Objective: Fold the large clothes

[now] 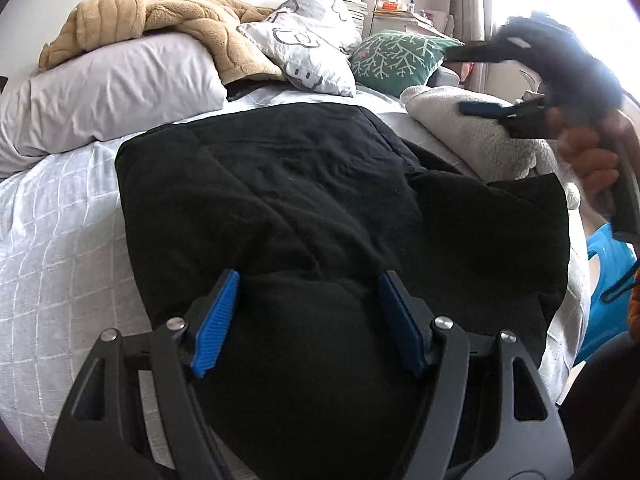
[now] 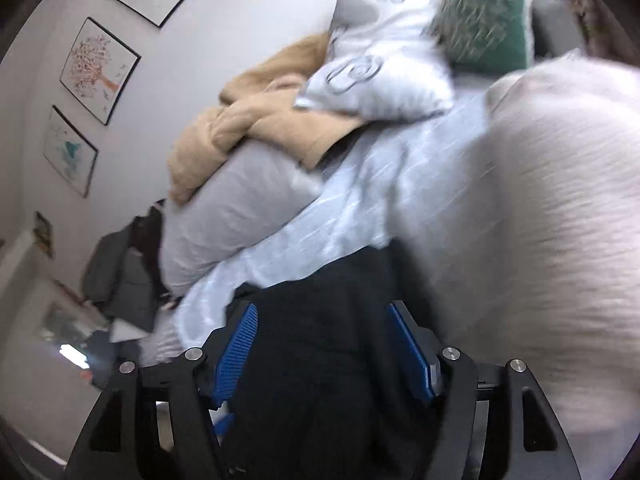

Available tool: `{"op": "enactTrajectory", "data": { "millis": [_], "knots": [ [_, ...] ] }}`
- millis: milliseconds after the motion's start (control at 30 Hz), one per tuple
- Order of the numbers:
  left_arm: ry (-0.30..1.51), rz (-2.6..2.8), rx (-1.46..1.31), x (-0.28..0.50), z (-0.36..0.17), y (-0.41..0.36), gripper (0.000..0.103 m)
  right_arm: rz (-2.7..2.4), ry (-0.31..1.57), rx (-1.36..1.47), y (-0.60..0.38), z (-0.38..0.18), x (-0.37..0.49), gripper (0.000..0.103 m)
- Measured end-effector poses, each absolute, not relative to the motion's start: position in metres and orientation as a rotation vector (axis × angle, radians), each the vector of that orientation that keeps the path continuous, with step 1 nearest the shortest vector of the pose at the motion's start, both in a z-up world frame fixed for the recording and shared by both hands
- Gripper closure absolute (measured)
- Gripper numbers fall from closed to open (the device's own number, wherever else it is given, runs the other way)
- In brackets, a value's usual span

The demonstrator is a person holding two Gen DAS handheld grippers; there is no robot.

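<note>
A large black garment point(image 1: 304, 200) lies spread on the bed, partly folded, with a flap toward the right edge. My left gripper point(image 1: 310, 280) is open just above its near part, blue pads wide apart with nothing between them. My right gripper point(image 1: 460, 80) shows in the left wrist view at the upper right, raised above the bed in a hand, jaws open and empty. In the right wrist view, which is blurred and tilted, the right gripper point(image 2: 322, 312) is open above the black garment point(image 2: 320, 360).
The bed has a white checked sheet point(image 1: 52, 216). At its head lie a grey pillow point(image 1: 112, 88), a tan blanket point(image 1: 160, 20), a patterned white pillow point(image 1: 312, 40) and a green cushion point(image 1: 396, 56). A cream fleece blanket point(image 1: 480, 136) lies at the right. Framed pictures point(image 2: 100, 68) hang on the wall.
</note>
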State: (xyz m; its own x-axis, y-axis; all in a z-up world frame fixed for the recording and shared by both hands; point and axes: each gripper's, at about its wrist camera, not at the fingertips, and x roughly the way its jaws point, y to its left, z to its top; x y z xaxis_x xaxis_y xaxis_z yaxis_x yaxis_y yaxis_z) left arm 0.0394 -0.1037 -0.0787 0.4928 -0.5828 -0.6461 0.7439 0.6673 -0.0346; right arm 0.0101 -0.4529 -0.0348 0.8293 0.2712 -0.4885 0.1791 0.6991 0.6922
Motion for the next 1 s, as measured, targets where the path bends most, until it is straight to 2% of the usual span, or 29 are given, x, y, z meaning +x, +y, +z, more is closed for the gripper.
{"op": "enactTrajectory", "data": {
  "millis": [200, 300, 333, 367, 400, 467, 667, 767, 833, 900, 933, 1000],
  "knots": [
    [0.663, -0.825, 0.25, 0.041, -0.08, -0.096, 0.031, 0.025, 0.835, 0.731, -0.419, -0.088, 0.069, 0.034],
    [0.652, -0.858, 0.245, 0.042, -0.08, -0.096, 0.026, -0.03, 0.92, 0.638, -0.407, -0.119, 0.078, 0.035],
    [0.653, -0.864, 0.241, 0.043, -0.08, -0.096, 0.025, -0.035, 0.923, 0.616, -0.404, -0.123, 0.079, 0.043],
    [0.652, -0.867, 0.234, 0.044, -0.079, -0.096, 0.024, -0.033, 0.914, 0.579, -0.398, -0.122, 0.079, 0.066],
    [0.656, -0.87, 0.221, 0.047, -0.079, -0.097, 0.024, -0.028, 0.902, 0.554, -0.394, -0.118, 0.077, 0.082],
    [0.658, -0.869, 0.194, 0.052, -0.076, -0.096, 0.024, -0.038, 0.853, 0.497, -0.387, -0.104, 0.071, 0.089],
    [0.644, -0.936, 0.137, 0.049, -0.067, -0.115, 0.024, -0.104, 0.643, 0.445, -0.392, -0.042, 0.04, 0.092],
    [0.666, -0.979, 0.178, 0.042, -0.073, -0.139, 0.024, -0.224, 0.667, 0.384, -0.403, -0.044, 0.036, 0.091],
    [0.673, -0.985, 0.237, 0.039, -0.08, -0.154, 0.024, -0.315, 0.797, 0.401, -0.422, -0.078, 0.042, 0.087],
    [0.684, -0.984, 0.252, 0.039, -0.08, -0.157, 0.024, -0.336, 0.877, 0.425, -0.431, -0.109, 0.05, 0.076],
    [0.695, -0.984, 0.25, 0.041, -0.078, -0.156, 0.024, -0.347, 0.888, 0.397, -0.429, -0.113, 0.051, 0.076],
    [0.722, -0.972, 0.243, 0.048, -0.07, -0.151, 0.024, -0.369, 0.872, 0.287, -0.414, -0.105, 0.051, 0.066]
  ]
}}
